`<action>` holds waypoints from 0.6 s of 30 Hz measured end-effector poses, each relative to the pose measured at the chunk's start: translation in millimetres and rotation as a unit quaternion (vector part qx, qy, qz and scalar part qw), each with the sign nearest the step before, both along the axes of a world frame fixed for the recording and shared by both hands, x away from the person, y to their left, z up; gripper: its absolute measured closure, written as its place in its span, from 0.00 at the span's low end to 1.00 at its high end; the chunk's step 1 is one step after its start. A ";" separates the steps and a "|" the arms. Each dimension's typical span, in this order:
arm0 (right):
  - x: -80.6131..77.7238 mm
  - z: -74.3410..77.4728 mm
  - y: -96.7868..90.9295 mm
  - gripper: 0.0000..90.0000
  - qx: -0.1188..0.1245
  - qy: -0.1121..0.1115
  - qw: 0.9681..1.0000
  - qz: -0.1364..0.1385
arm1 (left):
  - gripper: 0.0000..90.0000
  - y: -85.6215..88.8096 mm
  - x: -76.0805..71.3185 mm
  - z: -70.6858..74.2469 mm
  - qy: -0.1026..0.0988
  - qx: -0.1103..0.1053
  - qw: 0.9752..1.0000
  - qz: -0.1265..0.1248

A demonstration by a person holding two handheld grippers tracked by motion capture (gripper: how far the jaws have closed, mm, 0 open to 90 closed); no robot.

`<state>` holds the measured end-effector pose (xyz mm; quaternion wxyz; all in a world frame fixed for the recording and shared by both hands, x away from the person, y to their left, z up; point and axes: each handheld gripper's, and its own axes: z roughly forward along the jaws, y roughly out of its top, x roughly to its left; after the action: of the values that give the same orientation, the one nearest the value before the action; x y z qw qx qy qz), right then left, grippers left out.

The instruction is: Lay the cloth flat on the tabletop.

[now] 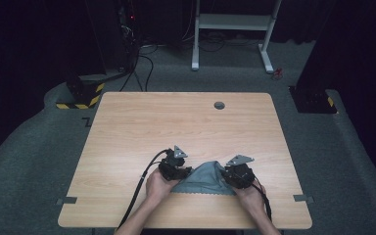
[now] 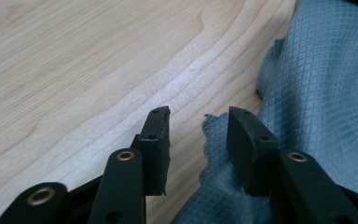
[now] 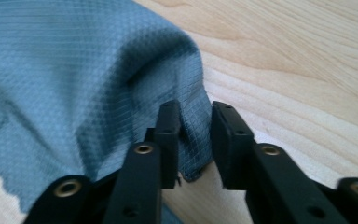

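Loosely, both grippers (image 1: 180, 172) (image 1: 235, 175) straddle the grey-blue cloth's (image 1: 203, 177) corners.

Both tongs, left tongs (image 1: 177, 168) and right tongs (image 1: 236, 172), are matte black with brass-ringed screw holes behind squared pads, a grey three-cornered plate on top, and a black cable trailing behind each.

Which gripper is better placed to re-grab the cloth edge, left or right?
Right, probably. The right gripper has a fold of the blue-grey cloth standing between its open fingers. The left gripper is open mostly over bare table, the cloth corner lying by one finger.
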<state>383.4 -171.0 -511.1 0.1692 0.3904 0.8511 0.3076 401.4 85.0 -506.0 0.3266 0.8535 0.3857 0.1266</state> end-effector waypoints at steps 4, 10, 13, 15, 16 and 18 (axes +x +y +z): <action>-1.3 -0.1 0.2 0.92 -0.001 -0.002 1.000 0.013 | 0.71 -9.1 3.5 -1.5 -0.001 0.019 1.000 -0.010; -1.7 -0.2 1.1 0.97 0.000 0.001 1.000 0.020 | 0.94 -14.2 3.6 0.3 0.006 0.024 0.999 -0.046; -1.4 -0.4 0.4 0.98 0.004 0.002 1.000 0.019 | 0.99 -14.5 4.5 0.8 0.011 0.024 0.998 -0.053; -0.5 -0.2 -1.3 0.98 0.005 0.001 1.000 0.014 | 1.00 -14.3 3.9 1.3 0.005 0.033 0.998 -0.053; -1.2 2.2 -4.1 0.98 0.012 -0.005 1.000 0.010 | 1.00 -9.6 3.1 4.7 -0.013 0.029 0.998 -0.045; -1.4 3.9 -5.5 0.98 0.014 -0.011 1.000 0.011 | 1.00 -3.8 3.0 10.5 -0.022 0.015 0.999 -0.036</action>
<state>382.0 -176.6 -507.2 0.1696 0.3799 0.8491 0.3255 404.5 81.2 -495.5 0.3263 0.8689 0.3453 0.1392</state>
